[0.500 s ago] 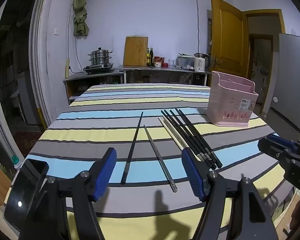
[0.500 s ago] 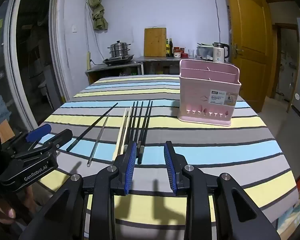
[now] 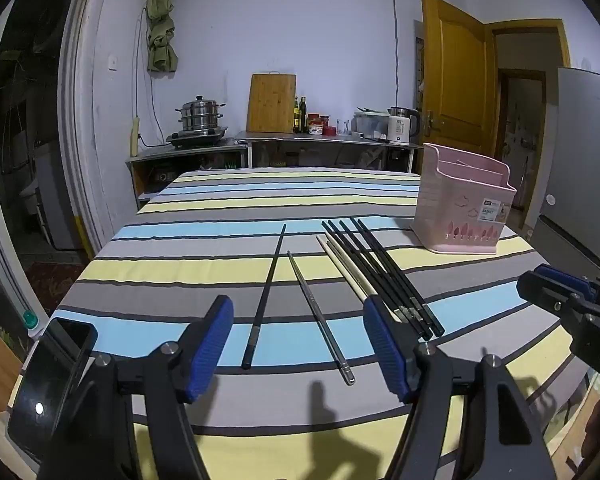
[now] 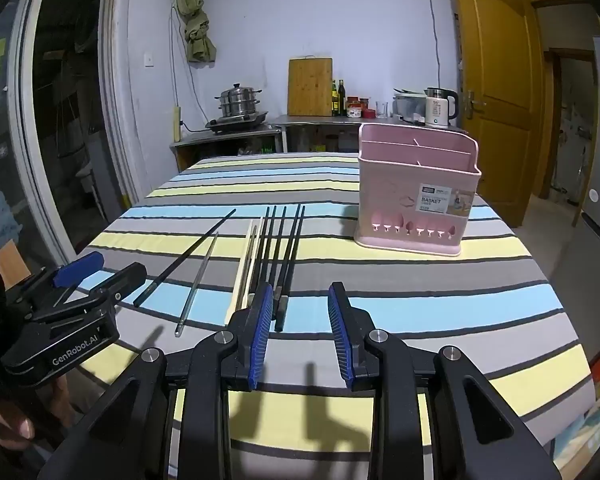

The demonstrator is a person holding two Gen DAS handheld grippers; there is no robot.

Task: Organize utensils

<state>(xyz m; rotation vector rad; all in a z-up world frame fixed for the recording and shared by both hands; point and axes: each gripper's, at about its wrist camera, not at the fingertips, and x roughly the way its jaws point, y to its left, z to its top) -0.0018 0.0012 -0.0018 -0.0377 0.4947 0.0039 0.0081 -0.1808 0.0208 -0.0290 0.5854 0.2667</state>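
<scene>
Several chopsticks lie on the striped tablecloth: a lone black one (image 3: 266, 292), a metal one (image 3: 318, 312), a pale pair (image 3: 346, 268) and a bundle of black ones (image 3: 380, 268). A pink utensil basket (image 3: 462, 210) stands empty at the right. My left gripper (image 3: 298, 348) is wide open above the near ends of the lone black and metal chopsticks. My right gripper (image 4: 300, 328) is open with a narrower gap, empty, just behind the black bundle (image 4: 282, 248). The basket (image 4: 416, 196) stands ahead of it to the right.
The table's near edge lies under both grippers. A phone (image 3: 48, 384) sits at the near left corner. The kitchen counter (image 3: 324, 140) with a pot, a cutting board and a kettle stands behind the table. A door (image 3: 452, 76) is at the right.
My right gripper has opened a little wider. My left gripper has barely moved. The chopsticks and basket lie as before.
</scene>
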